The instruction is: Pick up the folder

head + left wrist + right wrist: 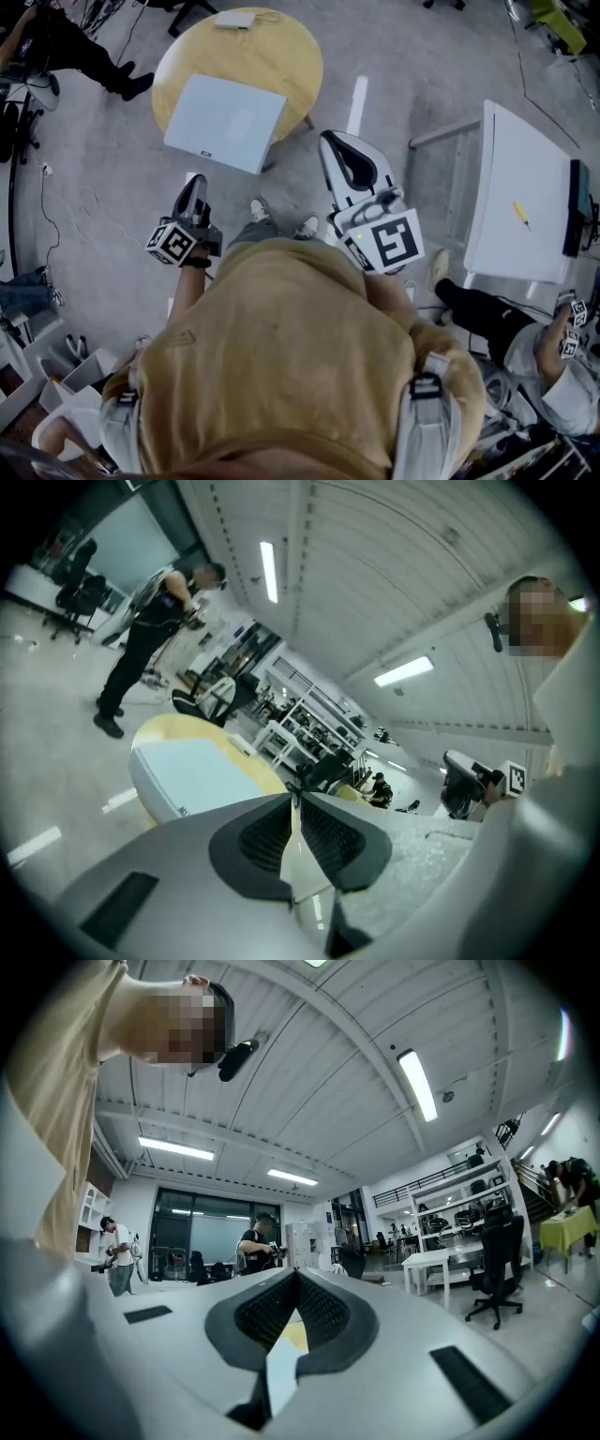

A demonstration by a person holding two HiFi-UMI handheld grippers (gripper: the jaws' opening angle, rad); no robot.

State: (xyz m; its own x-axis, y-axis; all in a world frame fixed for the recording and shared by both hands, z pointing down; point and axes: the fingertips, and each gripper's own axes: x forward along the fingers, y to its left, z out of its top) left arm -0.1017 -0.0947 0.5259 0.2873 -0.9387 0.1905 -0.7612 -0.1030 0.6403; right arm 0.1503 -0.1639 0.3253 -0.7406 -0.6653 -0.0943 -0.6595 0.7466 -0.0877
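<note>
The folder point(225, 122) is a pale blue-grey flat rectangle lying on a round wooden table point(281, 56), overhanging its near edge. In the left gripper view the folder point(192, 771) lies ahead and to the left of the jaws. My left gripper point(195, 183) is held short of the table, below the folder's near left corner, with its jaws closed tip to tip and nothing between them. My right gripper point(330, 141) hangs to the right of the folder, beside the table, also shut and empty. In the left gripper view the right gripper point(464, 785) shows at the right.
A small white object point(234, 19) lies at the round table's far edge. A white table point(516, 187) with a yellow pen point(521, 215) stands at the right. People stand or sit around the room, one point(525, 328) close on the right. Cables point(66, 206) trail over the floor at the left.
</note>
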